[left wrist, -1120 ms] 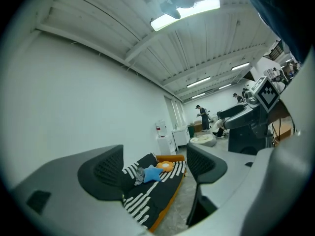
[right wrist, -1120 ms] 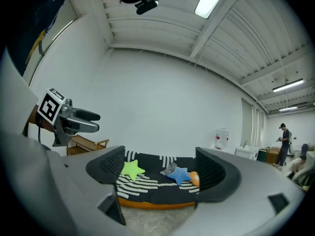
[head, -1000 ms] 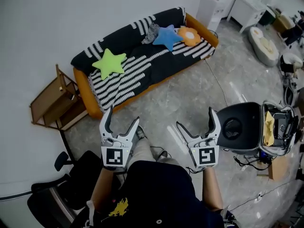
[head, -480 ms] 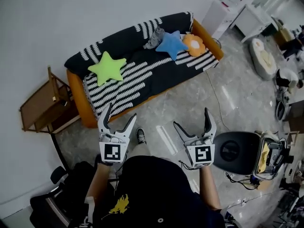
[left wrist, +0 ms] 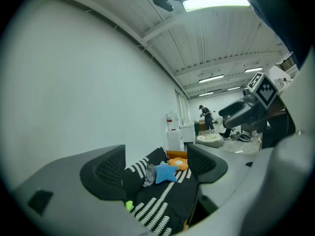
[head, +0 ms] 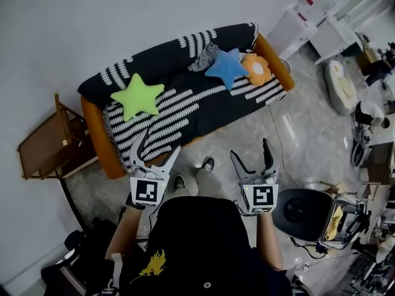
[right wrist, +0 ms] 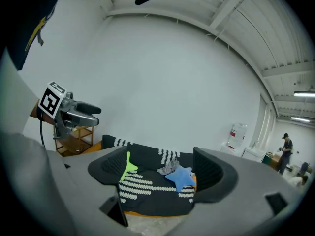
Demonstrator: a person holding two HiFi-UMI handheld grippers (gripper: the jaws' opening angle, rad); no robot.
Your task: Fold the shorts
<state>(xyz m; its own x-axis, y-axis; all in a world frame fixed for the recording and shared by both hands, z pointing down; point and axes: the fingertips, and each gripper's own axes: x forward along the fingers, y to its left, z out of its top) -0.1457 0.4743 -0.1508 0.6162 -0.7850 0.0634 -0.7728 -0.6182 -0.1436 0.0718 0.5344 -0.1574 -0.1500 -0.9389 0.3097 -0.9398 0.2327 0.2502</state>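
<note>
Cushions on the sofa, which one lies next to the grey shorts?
The blue star cushion, beside the grey shorts; the green star lies far off, the orange flower beyond it.

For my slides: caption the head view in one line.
Before a striped sofa with shorts and star cushions, left tongs open and empty, right tongs open, empty, just narrowed a little.

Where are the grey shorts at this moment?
In the head view, the shorts lie crumpled on the striped sofa, toward its right end, just left of the blue star cushion.
</note>
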